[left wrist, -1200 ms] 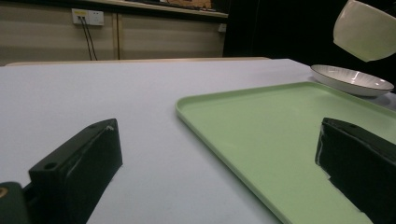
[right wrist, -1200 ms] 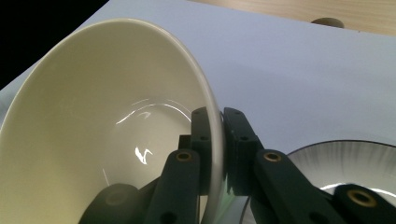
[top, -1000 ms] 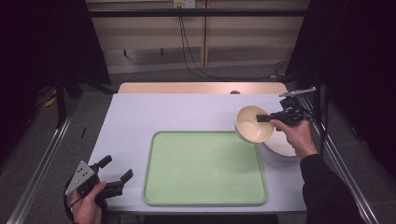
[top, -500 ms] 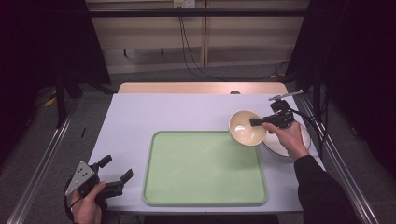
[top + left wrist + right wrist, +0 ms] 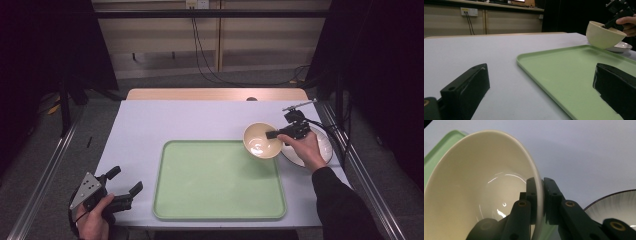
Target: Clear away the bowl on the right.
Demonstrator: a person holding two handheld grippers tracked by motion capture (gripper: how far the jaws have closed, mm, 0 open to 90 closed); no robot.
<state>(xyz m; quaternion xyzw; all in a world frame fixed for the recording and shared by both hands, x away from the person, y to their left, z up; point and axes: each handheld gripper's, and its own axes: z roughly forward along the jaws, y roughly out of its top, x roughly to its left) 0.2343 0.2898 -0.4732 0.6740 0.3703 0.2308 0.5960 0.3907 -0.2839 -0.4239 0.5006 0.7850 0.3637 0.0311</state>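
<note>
Pinching the bowl (image 5: 261, 140) by its rim, the right hand-held gripper (image 5: 274, 134) hangs it probably over the tray's (image 5: 215, 200) far right corner, while the left hand-held gripper (image 5: 125, 183) gapes empty, well apart.

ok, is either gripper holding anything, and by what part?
The right gripper pinches the cream bowl by its rim. The left gripper is open, holding nothing.

A pale lavender counter (image 5: 200, 120) spans the middle of the high view, with a light wooden strip (image 5: 215, 94) along its far edge. Behind it, at upper centre, black cables (image 5: 200, 55) drop from a wall outlet (image 5: 195, 4) down a beige panelled wall to the grey floor (image 5: 165, 80). Dark curtains (image 5: 45, 45) stand at the upper left and right. A metal rail (image 5: 45, 185) runs along the floor at lower left.
</note>
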